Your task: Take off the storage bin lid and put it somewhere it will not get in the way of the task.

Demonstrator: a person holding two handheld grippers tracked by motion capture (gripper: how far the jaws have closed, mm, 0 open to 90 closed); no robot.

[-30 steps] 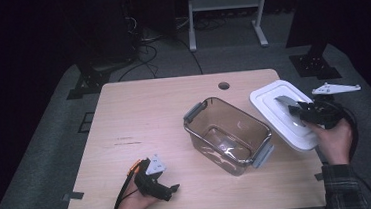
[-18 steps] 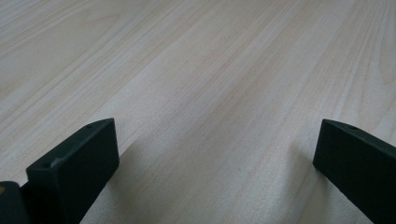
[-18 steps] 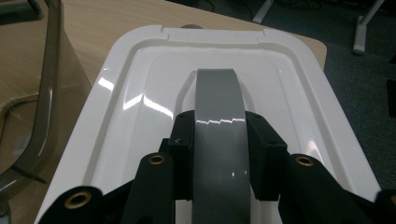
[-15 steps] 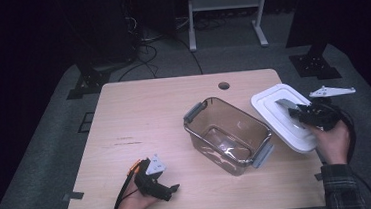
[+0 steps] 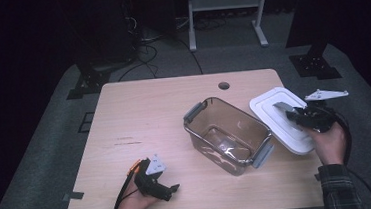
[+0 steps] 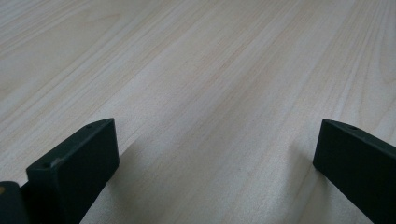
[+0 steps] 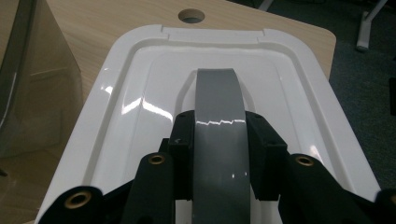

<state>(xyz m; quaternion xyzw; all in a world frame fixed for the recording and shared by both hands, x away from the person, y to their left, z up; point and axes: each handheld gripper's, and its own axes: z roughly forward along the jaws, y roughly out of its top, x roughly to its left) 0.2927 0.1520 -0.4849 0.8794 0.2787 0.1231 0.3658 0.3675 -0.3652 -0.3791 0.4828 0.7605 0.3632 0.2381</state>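
A white rectangular lid (image 5: 270,114) with a grey arched handle (image 5: 283,108) lies low over the table's right edge, partly past it. I cannot tell if it rests on the wood. My right gripper (image 5: 301,117) is shut on that handle. In the right gripper view the black fingers (image 7: 184,140) clamp both sides of the grey handle (image 7: 219,102) above the lid (image 7: 135,98). A clear brownish container (image 5: 226,134) with grey latches stands empty just left of the lid. My left gripper (image 5: 173,188) rests near the front edge. Its jaws stand wide open over bare wood (image 6: 210,93).
The wooden table (image 5: 144,113) has a round cable hole (image 5: 223,86) at the back. Tape marks sit at its front left corner (image 5: 73,196). Dark carpet, cables and stand legs surround the table. The container's wall (image 7: 28,70) stands close to the lid's left side.
My right gripper has sunk a little with the lid in its grip. The left gripper and the container have stayed where they were.
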